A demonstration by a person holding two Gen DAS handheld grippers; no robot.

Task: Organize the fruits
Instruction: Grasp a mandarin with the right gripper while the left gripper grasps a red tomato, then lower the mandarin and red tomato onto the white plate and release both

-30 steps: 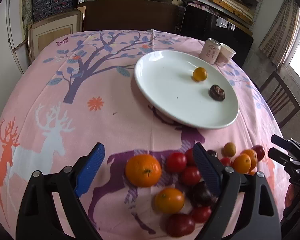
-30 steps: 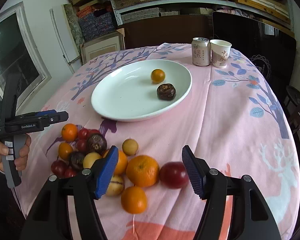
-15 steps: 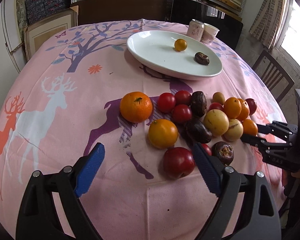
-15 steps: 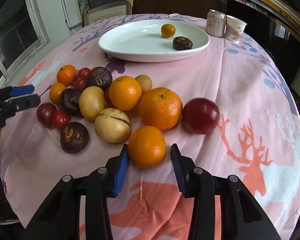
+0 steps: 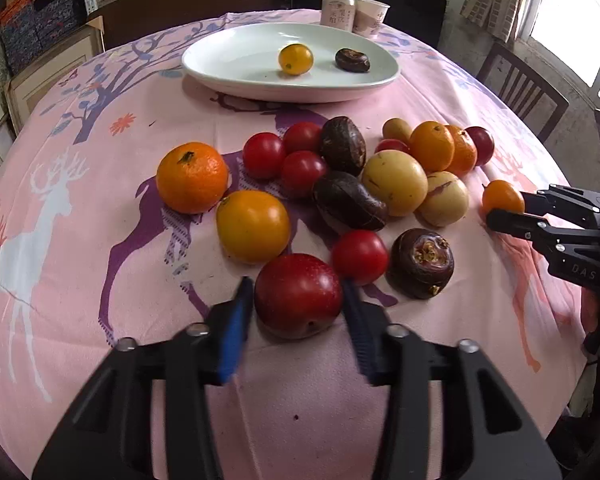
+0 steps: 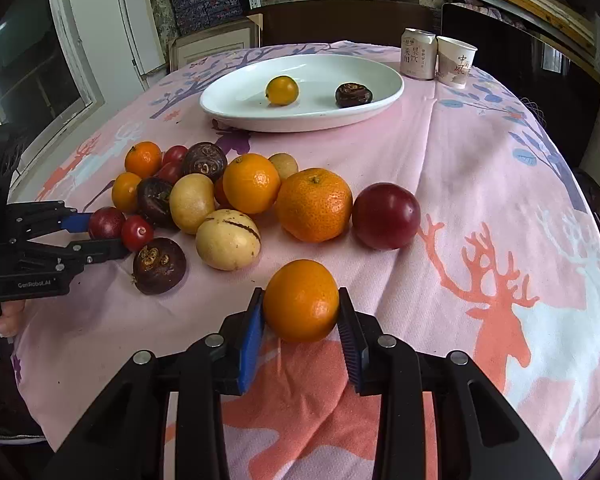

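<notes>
Your left tool (image 5: 298, 300) has its blue pads on either side of the dark red plum (image 5: 298, 295); both pads sit right at the fruit's sides, so you are pinching it. The pads are motion-blurred in the left wrist view. In the right wrist view the same left tool (image 6: 100, 236) comes in from the edge with that plum (image 6: 107, 222) between its tips, beside a small red tomato (image 6: 137, 233).

Your right tool (image 6: 301, 312) is clamped on a small orange (image 6: 301, 300), pads flat against both sides. The left wrist view shows this grasp side-on: the right tool (image 5: 506, 210) holds the orange (image 5: 502, 197) off to one side of the pile, apart from the other fruit.

Landmark: the white plate (image 6: 380, 76). It sits on the far part of the worktop (image 6: 480, 184), which has a pink deer-print cloth, and holds a small yellow-orange fruit (image 6: 282, 90) and a dark brown fruit (image 6: 353, 95). The loose pile lies on the near side of the plate in both views. Both held fruits are nearer to you than the plate and the pile.

Only the right wrist view shows the large mandarin (image 6: 314, 205) and the second plum (image 6: 386, 216) clearly, side by side nearest the right tool. Only the left wrist view shows the stemmed mandarin (image 5: 192, 177) and the yellow-orange tomato (image 5: 253, 226) up close.

A can (image 6: 419, 54) and paper cup (image 6: 456, 61) stand just beyond the plate.
</notes>
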